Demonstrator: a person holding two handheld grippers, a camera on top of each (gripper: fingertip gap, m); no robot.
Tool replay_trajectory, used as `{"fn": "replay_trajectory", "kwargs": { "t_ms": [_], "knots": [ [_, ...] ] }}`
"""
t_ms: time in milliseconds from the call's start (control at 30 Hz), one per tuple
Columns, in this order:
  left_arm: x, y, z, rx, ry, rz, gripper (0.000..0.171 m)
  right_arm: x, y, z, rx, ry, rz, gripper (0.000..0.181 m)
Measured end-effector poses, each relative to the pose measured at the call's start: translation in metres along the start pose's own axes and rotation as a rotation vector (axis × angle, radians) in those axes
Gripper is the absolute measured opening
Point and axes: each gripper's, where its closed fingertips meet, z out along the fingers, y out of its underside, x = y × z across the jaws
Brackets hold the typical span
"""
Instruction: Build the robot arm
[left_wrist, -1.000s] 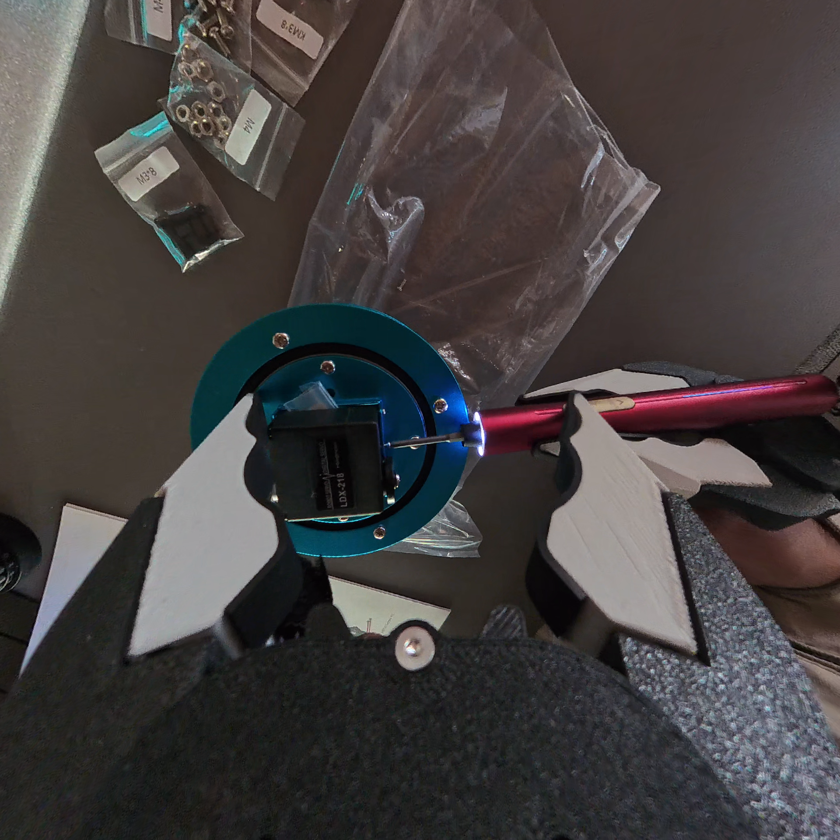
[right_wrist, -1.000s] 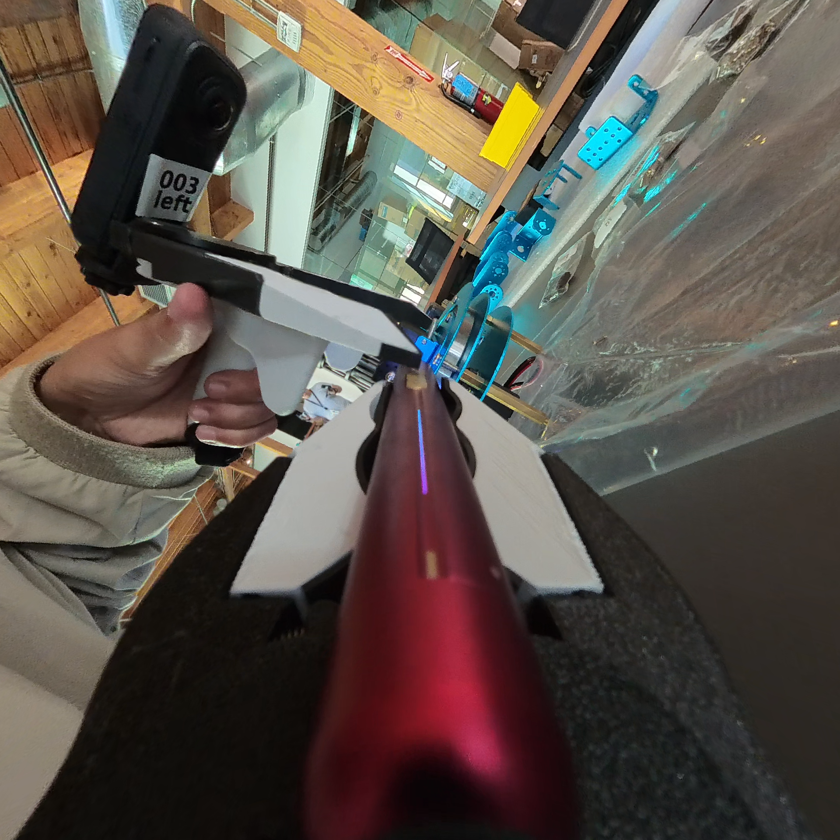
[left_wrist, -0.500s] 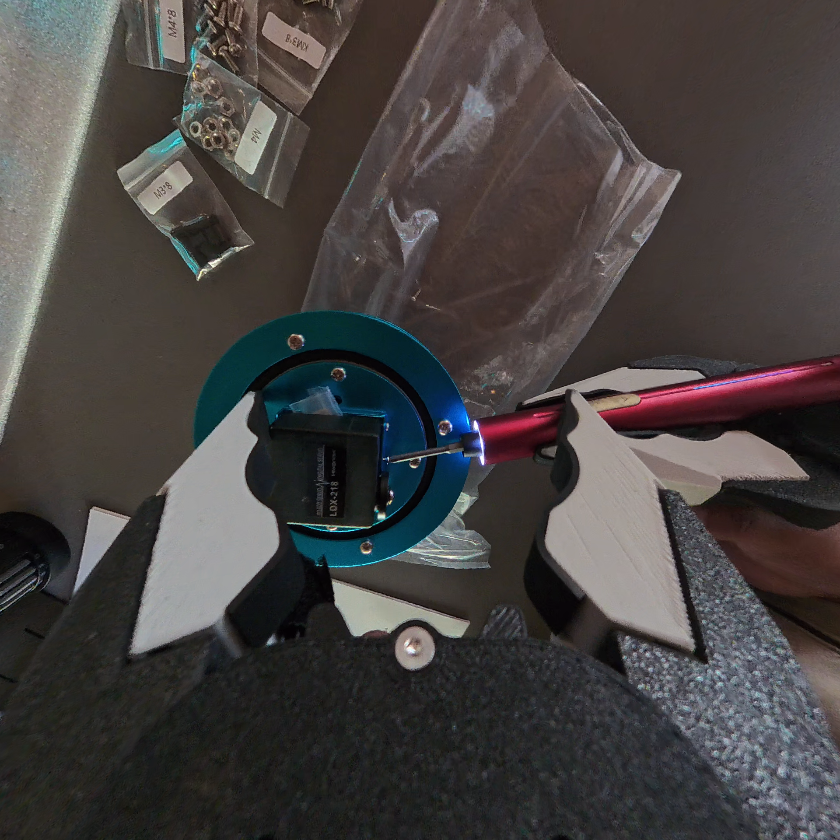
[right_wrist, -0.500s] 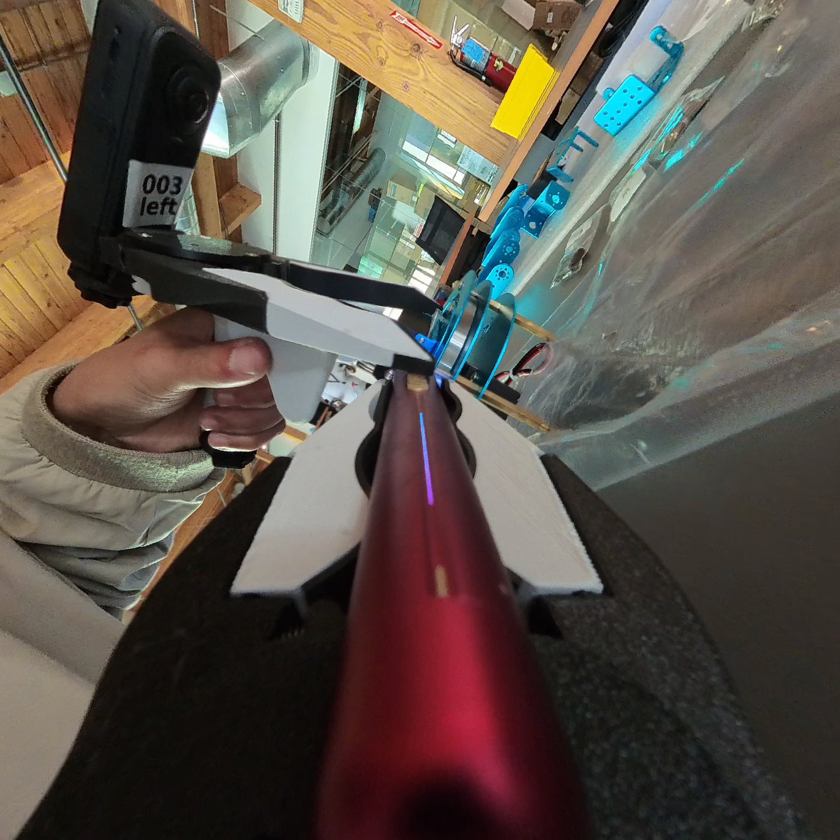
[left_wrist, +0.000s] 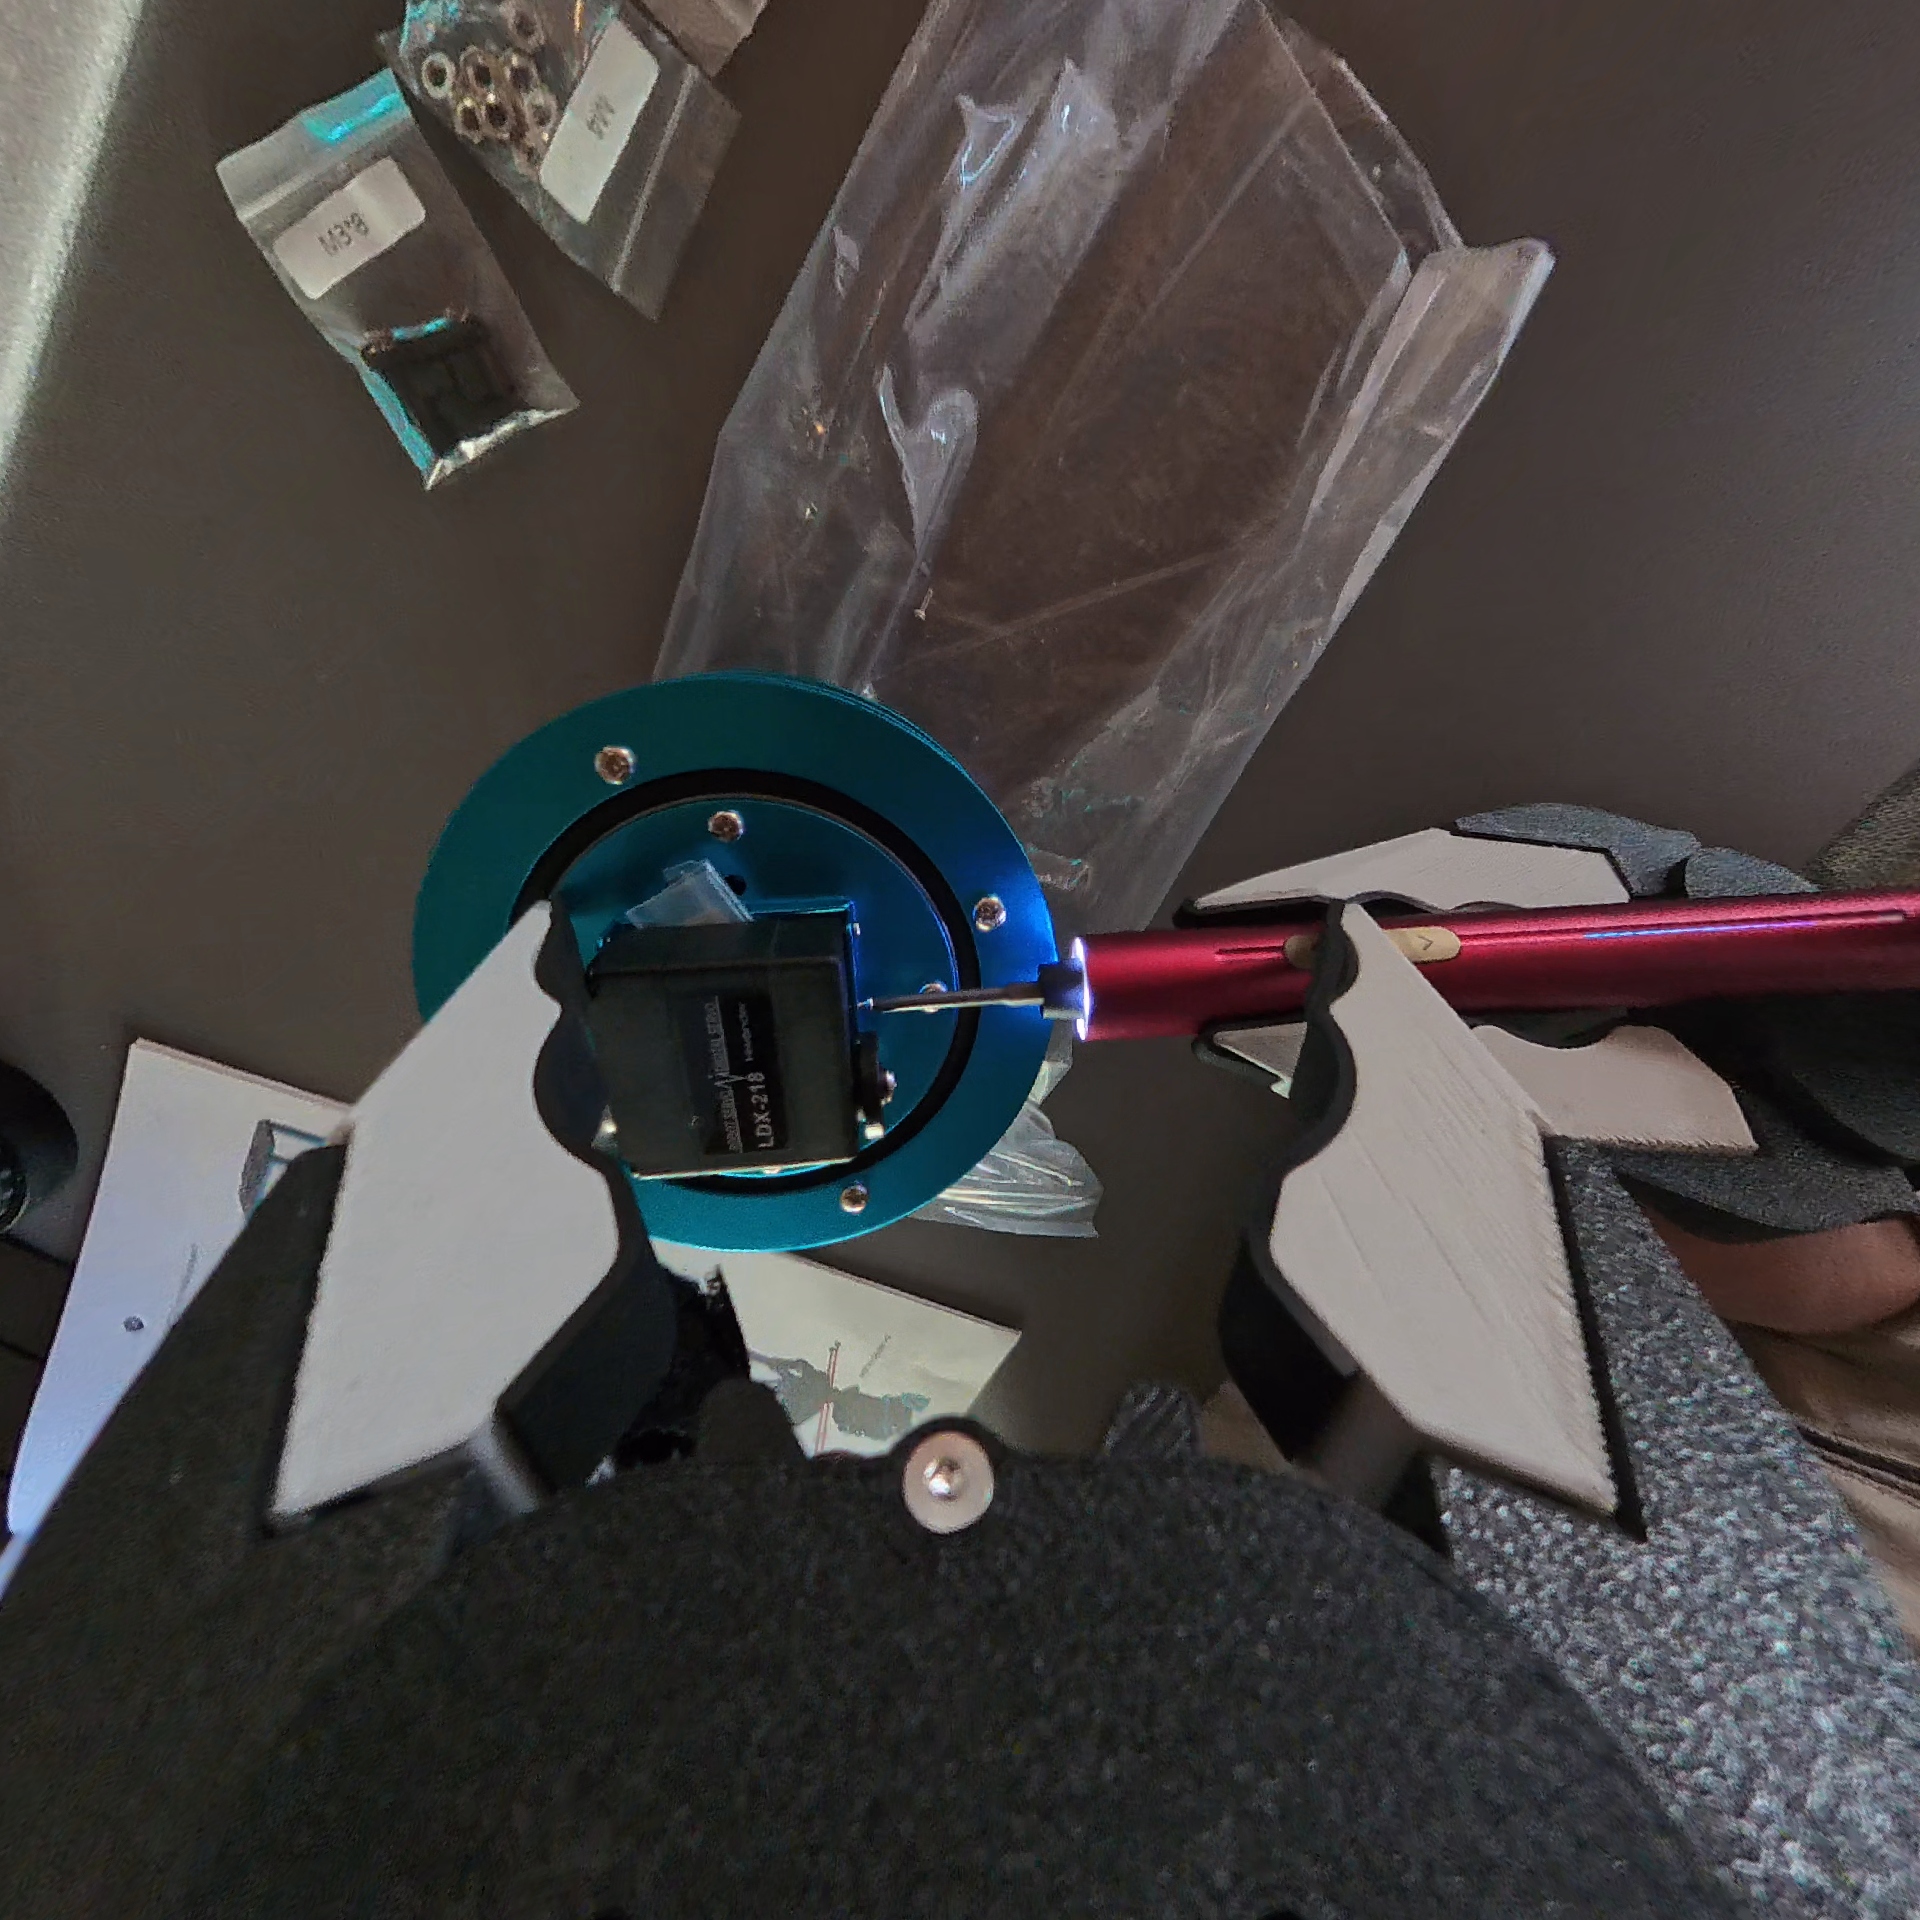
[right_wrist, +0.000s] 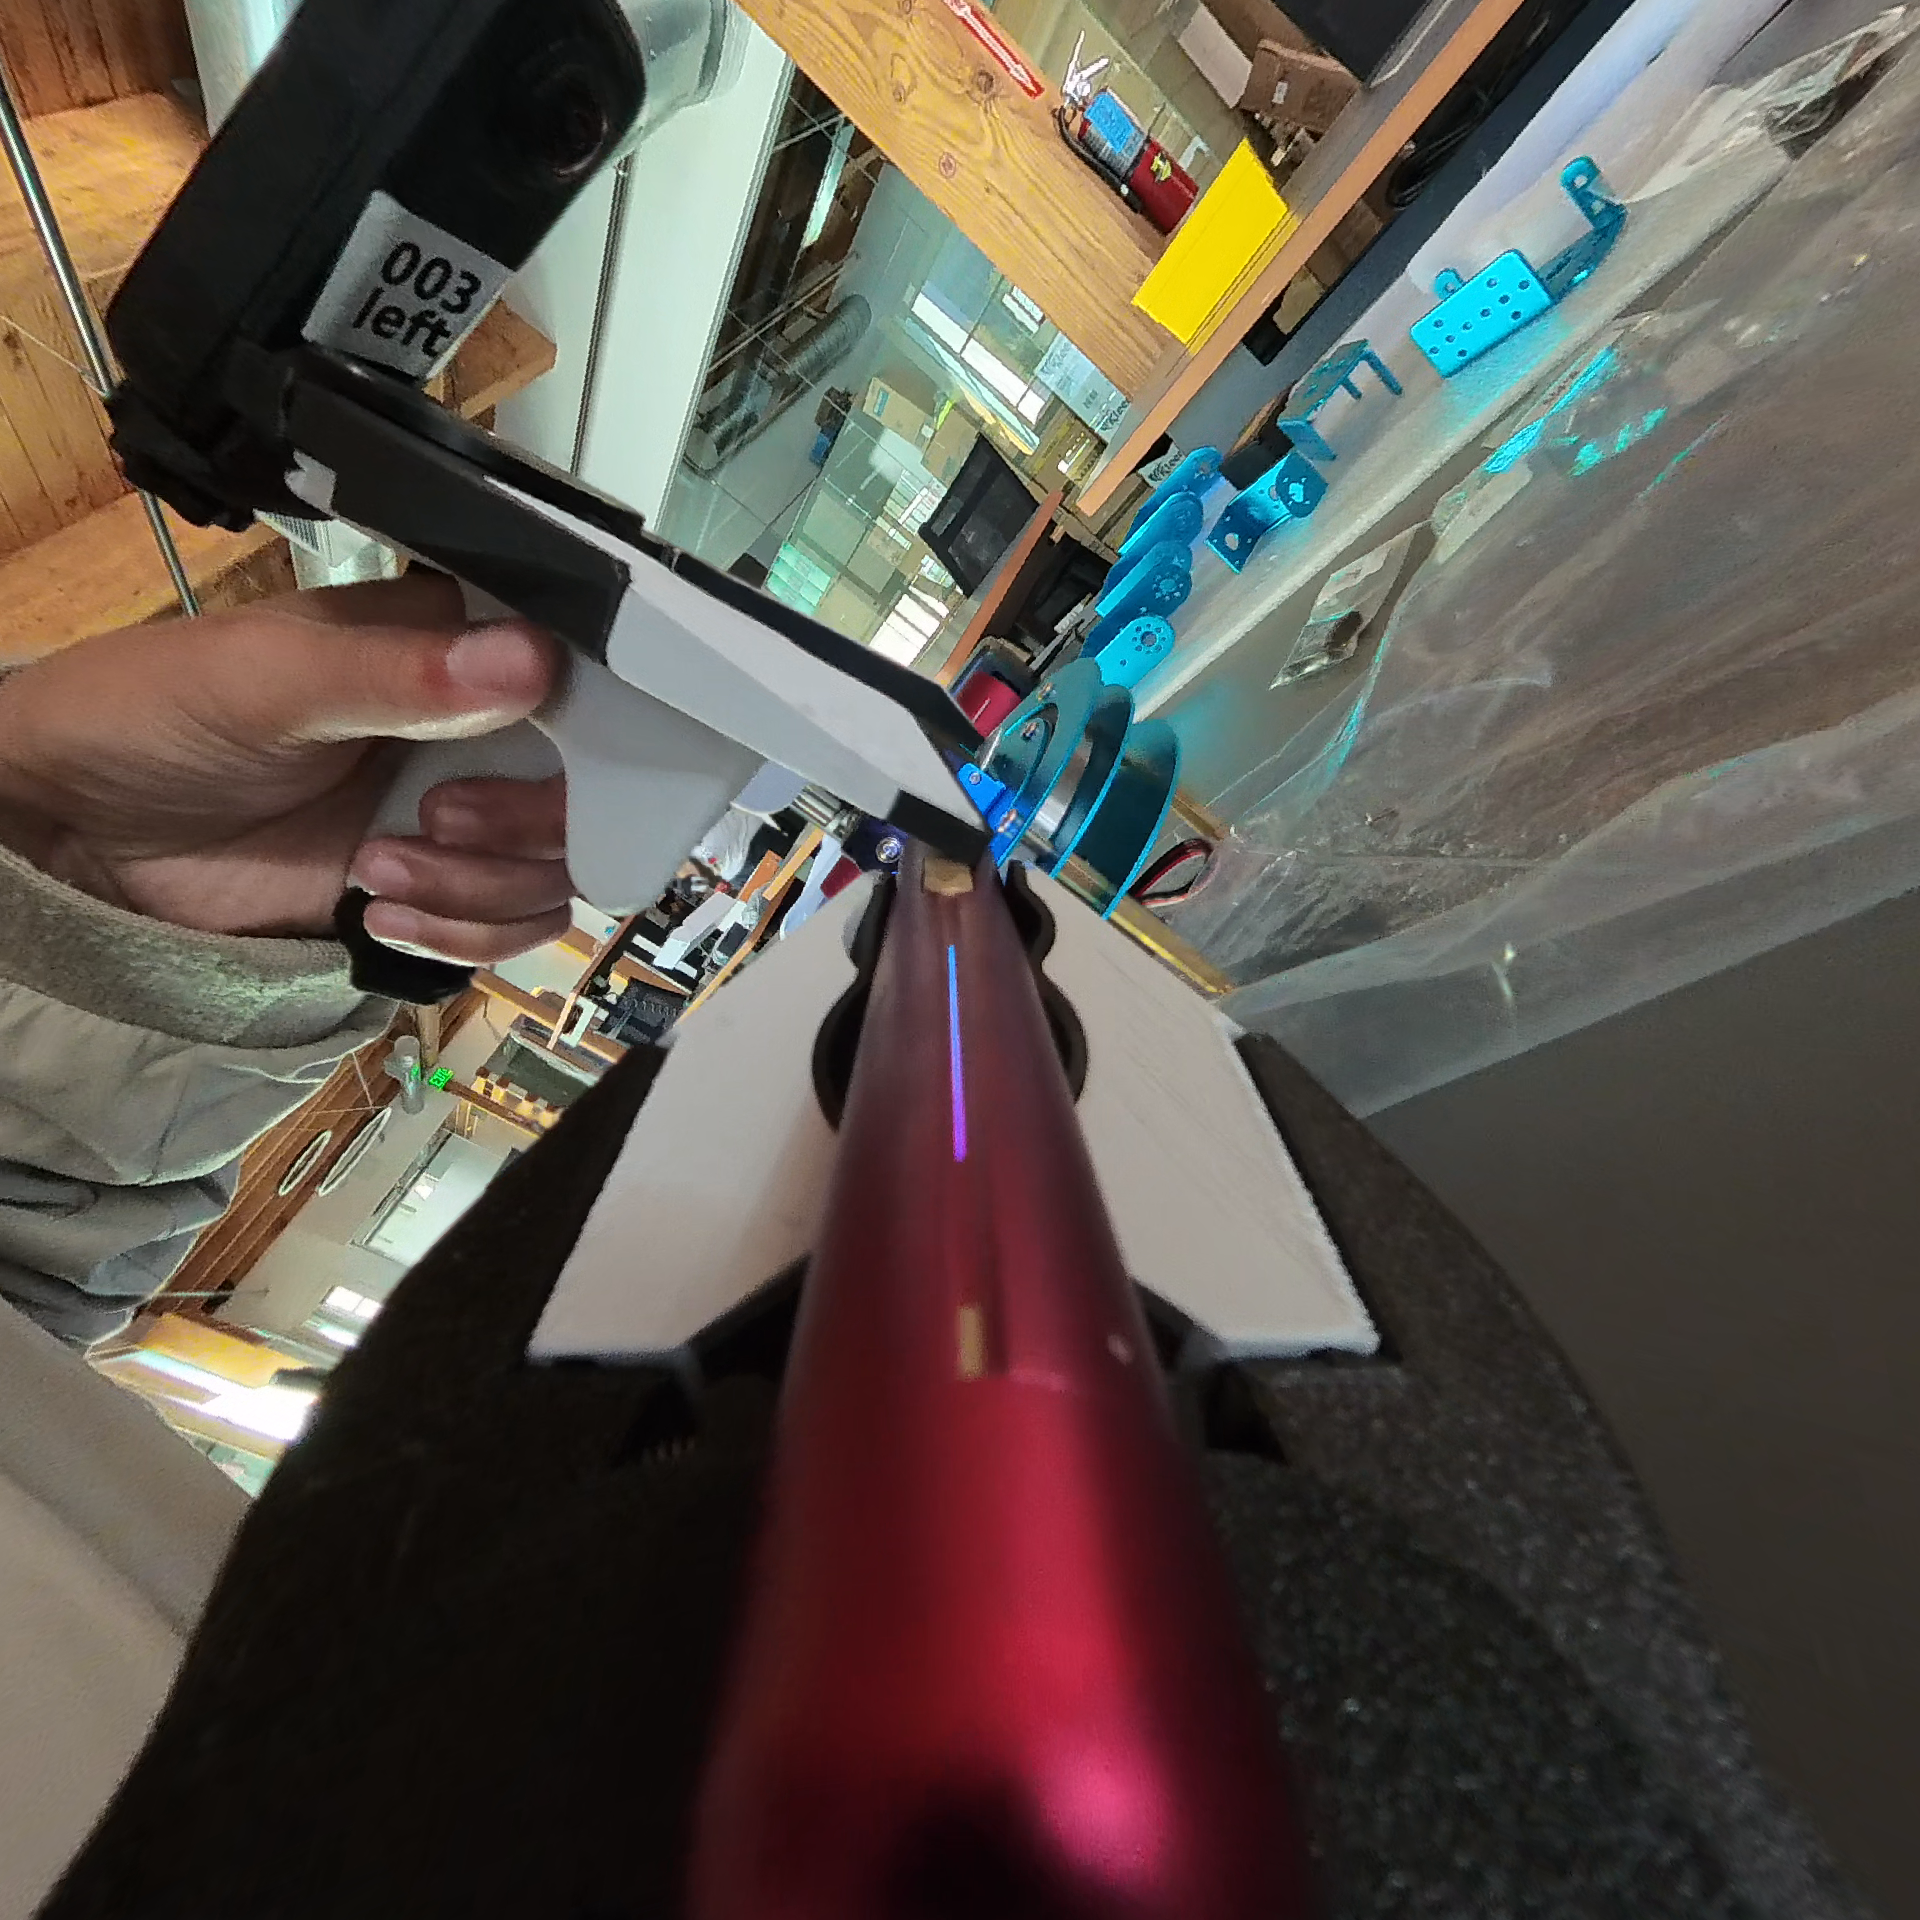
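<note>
Driving red electric screwdriver (left_wrist: 1507, 961), clamped in right gripper (right_wrist: 951, 904), bit at 3 o'clock of black servo (left_wrist: 727, 1049) on blue round plate (left_wrist: 499, 904) (keep bit square); left gripper (left_wrist: 940, 1049) wide, empty.

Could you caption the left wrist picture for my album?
Open left gripper over a black servo in a blue ring; red electric screwdriver reaching in.

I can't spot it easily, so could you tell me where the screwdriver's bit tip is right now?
In the left wrist view, centre-right: the red screwdriver reaches in from the right, its tip at the black servo on the blue disc.
</note>
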Motion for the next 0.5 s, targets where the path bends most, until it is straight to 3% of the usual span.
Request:
{"fn": "replay_trajectory", "kwargs": {
  "t_ms": [500],
  "knots": [
    [-0.0017, -0.0004, -0.0062, 0.013, 0.087, -0.059, 0.13, 0.0, -0.0069, -0.0029, 0.037, -0.012, 0.011, 0.021]
  ]
}}
